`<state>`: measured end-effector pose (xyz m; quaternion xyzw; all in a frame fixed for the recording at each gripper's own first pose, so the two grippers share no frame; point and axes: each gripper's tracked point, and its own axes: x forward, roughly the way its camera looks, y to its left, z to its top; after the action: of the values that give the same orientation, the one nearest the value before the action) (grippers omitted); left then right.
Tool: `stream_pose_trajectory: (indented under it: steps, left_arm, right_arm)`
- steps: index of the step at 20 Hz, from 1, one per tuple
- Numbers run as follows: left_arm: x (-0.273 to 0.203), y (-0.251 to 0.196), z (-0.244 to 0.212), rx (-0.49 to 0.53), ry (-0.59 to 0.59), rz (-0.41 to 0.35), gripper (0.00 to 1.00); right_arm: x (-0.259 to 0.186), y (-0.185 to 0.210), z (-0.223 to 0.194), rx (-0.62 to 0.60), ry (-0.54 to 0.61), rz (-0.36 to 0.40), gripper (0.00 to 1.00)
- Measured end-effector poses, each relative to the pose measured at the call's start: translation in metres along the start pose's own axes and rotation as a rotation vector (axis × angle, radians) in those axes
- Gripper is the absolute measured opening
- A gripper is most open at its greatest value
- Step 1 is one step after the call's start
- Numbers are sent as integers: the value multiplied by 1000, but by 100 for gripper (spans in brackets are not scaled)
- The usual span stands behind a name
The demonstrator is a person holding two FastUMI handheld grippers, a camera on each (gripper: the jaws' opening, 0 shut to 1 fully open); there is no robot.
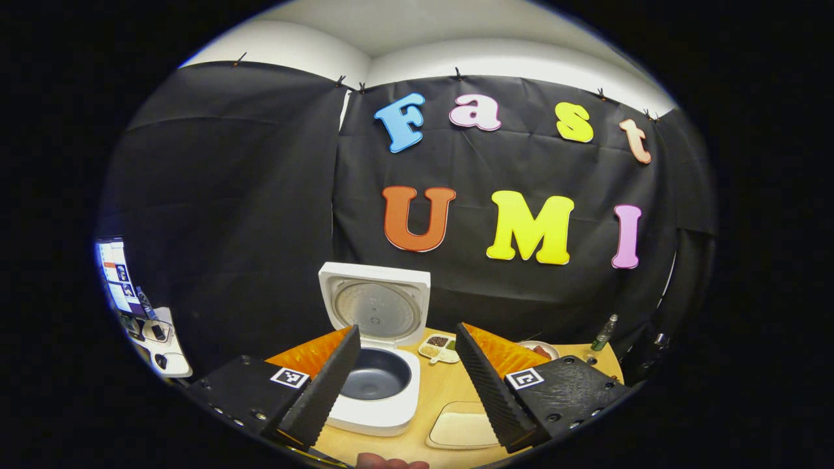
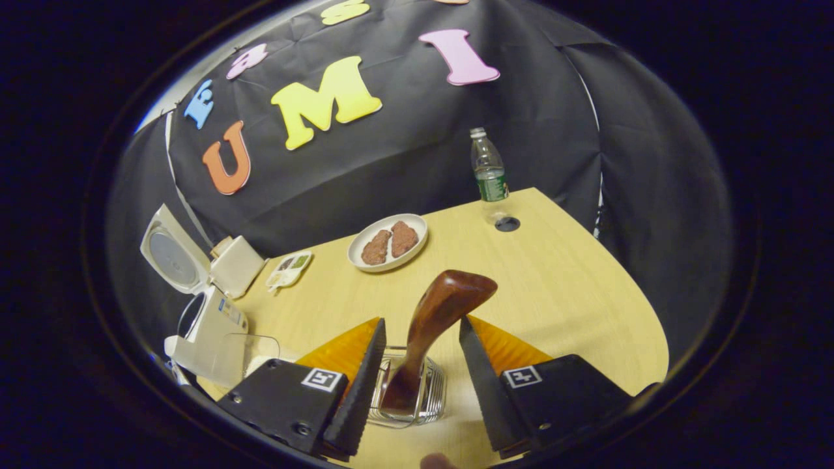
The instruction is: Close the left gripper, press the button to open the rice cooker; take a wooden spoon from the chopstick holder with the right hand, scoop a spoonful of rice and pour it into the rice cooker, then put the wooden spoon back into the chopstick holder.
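a: fingertip [image 2: 438,461] at the very bottom edge of the right gripper view, then the right gripper [image 2: 422,339] with its jaws released wide; what stands between them?

b: wooden spoon [image 2: 435,326], tilted, its thin end down in the clear glass chopstick holder [image 2: 423,397] and its broad end leaning up and away; neither finger touches it; there is open air on both sides of the spoon.

a: and the table edge?

b: in that view the wooden table [image 2: 573,293] curves round on the right, bare from the holder out to that rim; farther off sit a white plate [image 2: 388,242] with two brown pieces, a plastic bottle [image 2: 488,166] near the far edge beside a dark round hole [image 2: 507,224], and a small divided dish [image 2: 288,270].

a: left side?

b: left gripper [image 1: 407,355] is also spread open, holding nothing; another fingertip [image 1: 391,462] shows at the bottom edge; between its fingers lies the rice cooker [image 1: 378,397], lid [image 1: 376,305] standing up, the dark inner pot [image 1: 374,373] exposed and nothing over its mouth; the left finger overlaps the cooker's left rim in the picture, though i cannot tell whether they touch.

a: anything near the cooker?

b: pale flat tray [image 1: 462,426] just beside it on the right; the divided dish sits behind, near the lid; from the right gripper view the cooker stands at the table's left edge, well apart from the holder, with a transparent container [image 2: 251,348] just beside it.
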<state>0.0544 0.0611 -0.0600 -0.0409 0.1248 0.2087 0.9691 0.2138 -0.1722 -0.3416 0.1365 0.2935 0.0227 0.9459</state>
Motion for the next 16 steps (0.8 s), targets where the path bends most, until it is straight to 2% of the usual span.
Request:
stream_pose_trajectory:
  steps: [2, 4, 5, 6, 7, 8, 12, 16]
  left_arm:
    - [0, 0, -6, 7, 18, 16, 94]
    - [1, -1, -10, 0, 39, 31, 94]
    - [0, 0, -11, -1, 41, 37, 94]
    - [0, -1, -13, -2, 44, 35, 94]
    - [-1, -1, -12, -1, 45, 34, 94]
    - [0, 1, -11, 0, 43, 35, 94]
    - [1, 5, -7, -5, 32, 21, 94]
    - [4, 14, -8, -7, 27, -19, 94]
  right_arm:
    - [3, 0, -1, -5, 8, 14, 66]
    - [4, 0, -3, -2, 14, 24, 47]
    - [4, 3, -3, 3, 18, 36, 48]
    - [2, 5, -4, 1, 21, 41, 33]
    - [2, 7, -3, -7, 24, 40, 34]
    - [2, 10, -4, -9, 27, 45, 27]
    - [-9, 19, 0, -28, 24, 39, 20]
    - [-34, 33, 20, -58, -30, 15, 14]
